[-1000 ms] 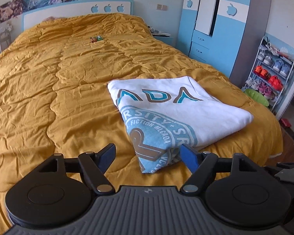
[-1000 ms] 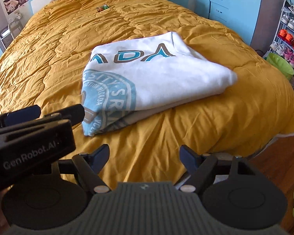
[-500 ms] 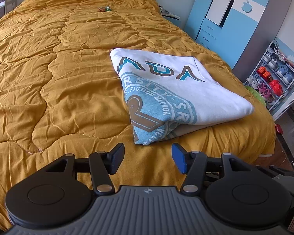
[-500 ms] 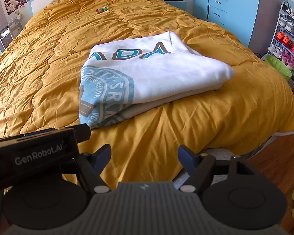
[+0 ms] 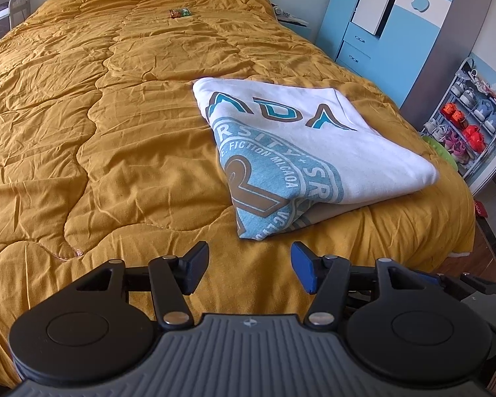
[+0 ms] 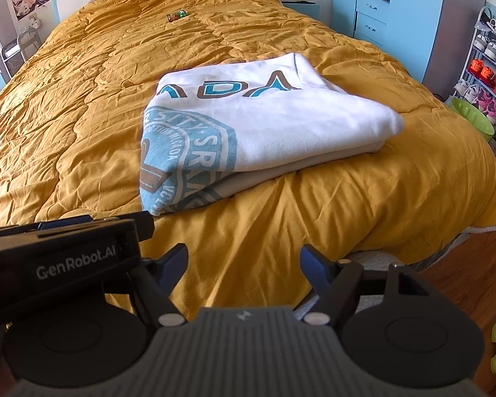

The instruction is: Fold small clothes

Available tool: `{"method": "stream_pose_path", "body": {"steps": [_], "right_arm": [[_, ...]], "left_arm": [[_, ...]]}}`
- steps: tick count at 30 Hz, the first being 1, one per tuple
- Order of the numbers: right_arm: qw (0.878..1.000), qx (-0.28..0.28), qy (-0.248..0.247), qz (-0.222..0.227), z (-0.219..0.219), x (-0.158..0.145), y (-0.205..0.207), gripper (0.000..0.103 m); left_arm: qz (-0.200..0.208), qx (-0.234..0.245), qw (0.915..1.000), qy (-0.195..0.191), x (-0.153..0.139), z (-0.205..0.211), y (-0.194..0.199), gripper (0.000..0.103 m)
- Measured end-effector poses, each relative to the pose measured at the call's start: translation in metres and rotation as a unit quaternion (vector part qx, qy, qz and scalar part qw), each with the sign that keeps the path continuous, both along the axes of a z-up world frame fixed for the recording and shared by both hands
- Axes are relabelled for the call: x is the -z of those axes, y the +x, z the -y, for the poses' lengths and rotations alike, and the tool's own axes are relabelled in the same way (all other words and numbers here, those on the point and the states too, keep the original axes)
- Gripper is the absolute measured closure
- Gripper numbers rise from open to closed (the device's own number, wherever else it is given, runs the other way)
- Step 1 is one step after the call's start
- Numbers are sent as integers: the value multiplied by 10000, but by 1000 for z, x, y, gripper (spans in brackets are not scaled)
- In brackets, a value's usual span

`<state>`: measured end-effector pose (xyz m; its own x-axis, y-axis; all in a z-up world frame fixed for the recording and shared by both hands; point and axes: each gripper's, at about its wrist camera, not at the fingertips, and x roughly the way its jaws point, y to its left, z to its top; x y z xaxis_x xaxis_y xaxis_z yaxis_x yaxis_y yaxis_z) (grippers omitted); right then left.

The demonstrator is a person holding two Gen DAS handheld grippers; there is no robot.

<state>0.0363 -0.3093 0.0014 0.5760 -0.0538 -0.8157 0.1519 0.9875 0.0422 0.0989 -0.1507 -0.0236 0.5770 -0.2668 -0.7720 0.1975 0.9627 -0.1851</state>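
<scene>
A white sweatshirt point(image 5: 317, 152) lies folded into a thick rectangular bundle on the bed point(image 5: 99, 115), toward its right side and near the foot end. Its top face shows brown-and-teal letters reading "ADA" and, below them, part of a round light-blue seal with white lettering and a brown figure. The seal wraps over the near corner, where 2 or more layers show at the folded edge. In the right wrist view the same sweatshirt point(image 6: 264, 125) rests flat, its right end rounded and soft.

The bed carries a wrinkled mustard-yellow quilt. A small red-and-green packet point(image 5: 180, 13) lies far up the bed, well apart from the sweatshirt. To the right stand a blue-and-white wardrobe point(image 5: 380, 16) with apple shapes, a shoe rack point(image 5: 463, 115) with orange and pale shoes, and a green bowl point(image 6: 473, 115) on the floor beside it.

The left gripper point(image 5: 249, 264) hovers over bare quilt just short of the sweatshirt's near corner; its jaws have just been closing partway and now stand apart with nothing between them. The right gripper point(image 6: 243, 264) hangs above the bed's foot edge, jaws apart and empty. The left gripper's body point(image 6: 59, 261) crosses the lower left of the right wrist view, touching no cloth.
</scene>
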Motion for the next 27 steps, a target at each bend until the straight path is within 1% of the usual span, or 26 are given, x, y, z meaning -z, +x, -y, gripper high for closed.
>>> {"method": "stream_pose_path", "body": {"steps": [9, 13, 23, 27], "right_arm": [[10000, -4, 17, -12, -1, 2, 1, 33], [10000, -14, 1, -34, -2, 5, 1, 33], [9999, -23, 3, -102, -1, 11, 2, 33], [9999, -26, 18, -104, -2, 12, 2, 33]], "left_arm": [[-30, 0, 10000, 39, 1, -1, 1, 36], [-64, 11, 9999, 113, 3, 0, 2, 33], [-139, 62, 9998, 102, 9, -2, 2, 32], [-160, 63, 9998, 42, 9, -3, 1, 32]]}}
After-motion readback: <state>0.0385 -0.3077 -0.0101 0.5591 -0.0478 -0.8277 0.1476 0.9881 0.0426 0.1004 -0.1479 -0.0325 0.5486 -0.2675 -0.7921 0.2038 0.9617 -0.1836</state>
